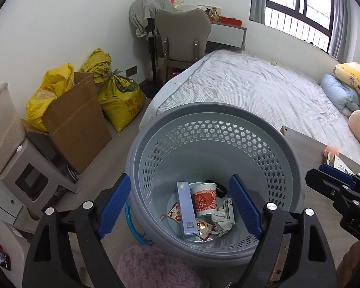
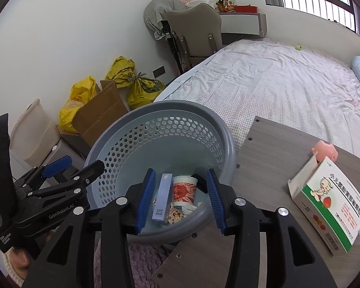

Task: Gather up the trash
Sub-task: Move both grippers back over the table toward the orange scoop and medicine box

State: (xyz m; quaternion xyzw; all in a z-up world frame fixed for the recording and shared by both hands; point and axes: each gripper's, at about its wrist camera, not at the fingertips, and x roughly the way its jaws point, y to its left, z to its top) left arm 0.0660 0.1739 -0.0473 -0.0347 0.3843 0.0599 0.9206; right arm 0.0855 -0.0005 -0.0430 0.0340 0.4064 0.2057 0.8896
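Here both grippers hang over the round grey plastic basket with a perforated wall point(image 1: 228, 134), which stands on the floor between the bed with the pale checked sheet point(image 1: 252, 88) and the grey wood-grain table top point(image 2: 271, 148). The left gripper point(image 1: 180, 206) has its blue-padded jaws spread wide with nothing between them, and the right gripper point(image 2: 180, 199) has its jaws parted less far, also empty. The trash lies at the bottom of the basket: a long pale-blue carton point(image 1: 186, 210), a white paper cup with red print point(image 1: 204, 199), a crumpled ball of white paper point(image 1: 220, 223) and some small red-and-white printed wrappers point(image 1: 175, 214); a dark object behind the cup is too hidden to name. The basket's near rim is cut off by the gripper frames in both views, and what sits under the wrappers cannot be made out. A white-and-green medicine box point(image 2: 328, 206) lies on the table, with a small pink pig figure point(image 2: 325, 150) just behind it, near the table's far edge. Left of the basket there is bare floor before the brown cardboard box point(image 1: 76, 120) and the yellow sacks point(image 1: 120, 96) by the wall.
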